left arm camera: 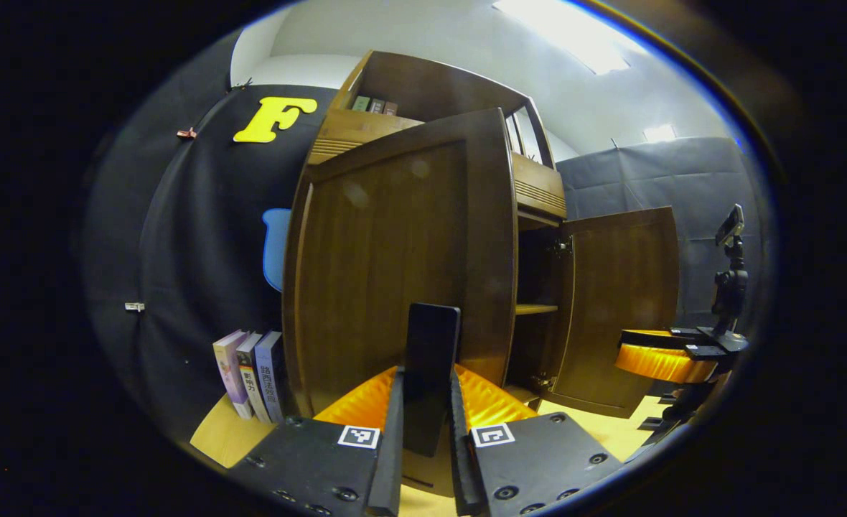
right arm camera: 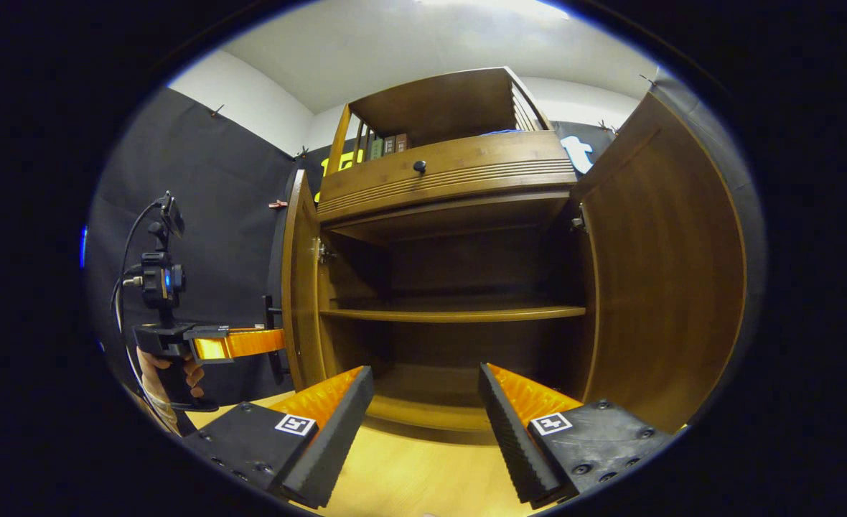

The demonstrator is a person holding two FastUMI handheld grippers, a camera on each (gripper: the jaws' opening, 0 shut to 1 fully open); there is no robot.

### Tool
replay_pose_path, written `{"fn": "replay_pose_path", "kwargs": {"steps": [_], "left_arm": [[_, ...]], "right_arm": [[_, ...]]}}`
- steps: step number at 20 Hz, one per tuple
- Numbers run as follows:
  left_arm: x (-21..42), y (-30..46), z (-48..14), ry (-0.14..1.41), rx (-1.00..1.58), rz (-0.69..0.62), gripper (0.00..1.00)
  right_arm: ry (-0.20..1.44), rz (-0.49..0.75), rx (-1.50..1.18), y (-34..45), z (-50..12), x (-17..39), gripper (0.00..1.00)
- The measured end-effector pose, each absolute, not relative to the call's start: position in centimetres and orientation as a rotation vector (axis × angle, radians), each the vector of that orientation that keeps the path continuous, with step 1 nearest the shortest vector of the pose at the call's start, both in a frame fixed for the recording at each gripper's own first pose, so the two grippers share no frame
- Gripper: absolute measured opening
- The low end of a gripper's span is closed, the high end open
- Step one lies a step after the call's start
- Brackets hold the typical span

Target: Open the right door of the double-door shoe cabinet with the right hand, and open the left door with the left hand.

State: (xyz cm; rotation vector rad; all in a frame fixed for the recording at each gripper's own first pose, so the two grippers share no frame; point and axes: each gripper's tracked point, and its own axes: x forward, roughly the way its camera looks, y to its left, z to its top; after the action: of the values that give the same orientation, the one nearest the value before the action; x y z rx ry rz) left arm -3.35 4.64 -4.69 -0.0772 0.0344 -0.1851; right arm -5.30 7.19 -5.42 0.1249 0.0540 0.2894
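Observation:
The brown wooden shoe cabinet (right arm camera: 452, 179) stands with both doors swung out. In the left gripper view the left door (left arm camera: 387, 266) fills the middle, and my left gripper (left arm camera: 428, 384) is shut on its black vertical handle (left arm camera: 432, 337). The right door (left arm camera: 617, 309) hangs open farther right, with the right gripper's orange finger (left arm camera: 664, 359) in front of it. In the right gripper view the right door (right arm camera: 667, 273) stands wide at the right and the left door (right arm camera: 298, 287) shows edge-on. My right gripper (right arm camera: 425, 377) is open, holding nothing, facing the dark interior.
An inner shelf (right arm camera: 452, 314) crosses the cabinet, and a drawer with a black knob (right arm camera: 419, 166) sits above it. Three books (left arm camera: 251, 384) stand left of the cabinet on the light wooden surface (right arm camera: 409, 474). A hand (right arm camera: 172, 373) holds the left gripper (right arm camera: 237, 343).

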Motion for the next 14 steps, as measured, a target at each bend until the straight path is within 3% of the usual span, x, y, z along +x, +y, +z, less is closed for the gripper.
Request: {"fn": "replay_pose_path", "kwargs": {"steps": [14], "left_arm": [[-6.9, 10.9, -4.3, 0.002, -0.098, -0.103, 0.25]], "right_arm": [[0.065, 0.381, 0.144, 12.8, -5.7, -4.6, 0.93]]}}
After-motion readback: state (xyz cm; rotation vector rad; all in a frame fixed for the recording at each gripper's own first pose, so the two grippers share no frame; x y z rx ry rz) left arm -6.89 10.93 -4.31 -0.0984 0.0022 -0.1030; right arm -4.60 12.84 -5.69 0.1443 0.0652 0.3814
